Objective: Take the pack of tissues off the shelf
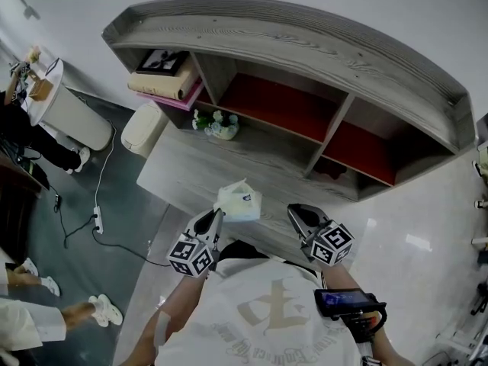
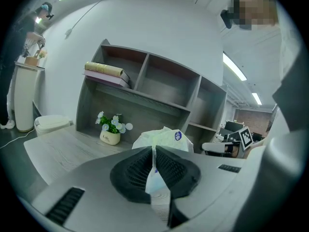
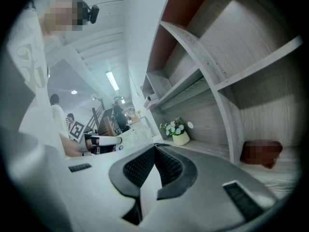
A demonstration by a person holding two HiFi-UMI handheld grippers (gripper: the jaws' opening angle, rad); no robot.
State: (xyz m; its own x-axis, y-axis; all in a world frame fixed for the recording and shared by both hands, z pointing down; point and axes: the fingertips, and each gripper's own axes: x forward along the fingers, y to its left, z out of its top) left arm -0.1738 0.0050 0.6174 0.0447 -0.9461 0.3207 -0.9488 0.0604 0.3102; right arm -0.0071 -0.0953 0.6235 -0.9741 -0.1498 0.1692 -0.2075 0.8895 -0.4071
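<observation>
Grey floor fills the far left of the head view, where a black cable [image 1: 99, 219] runs past a white bin [image 1: 143, 128]; the white shoes [image 1: 103, 309] of a bystander show at the lower left. Right of the bin stands the grey wooden shelf [image 1: 290, 40], its compartments backed in red; the upper-left compartment holds a stack of books [image 1: 164, 82] lying flat. On the pale bench [image 1: 183, 174] below, a small pot of flowers [image 1: 217, 124] stands against the foot of the shelf.

Towards the lower middle of the frame, the left gripper [image 1: 217, 218] has its jaws narrow, pinched on a thin flap of the pack of tissues [image 1: 239, 203]. The pack is off the shelf and well apart from it, held over the near edge of the bench close to the person's chest. In the left gripper view its white wrapper, with a round blue label, bulges just beyond the jaws; the flap is clamped between the ribbed pads [image 2: 136, 170].

To the right, the right gripper [image 1: 299, 216] hangs level with the left one, near the pack but not touching it; its jaws meet at the tips with nothing between them. At the far right of the right gripper view a brown block [image 3: 260, 153] sits in a low compartment of the shelf, too blurred to name.
</observation>
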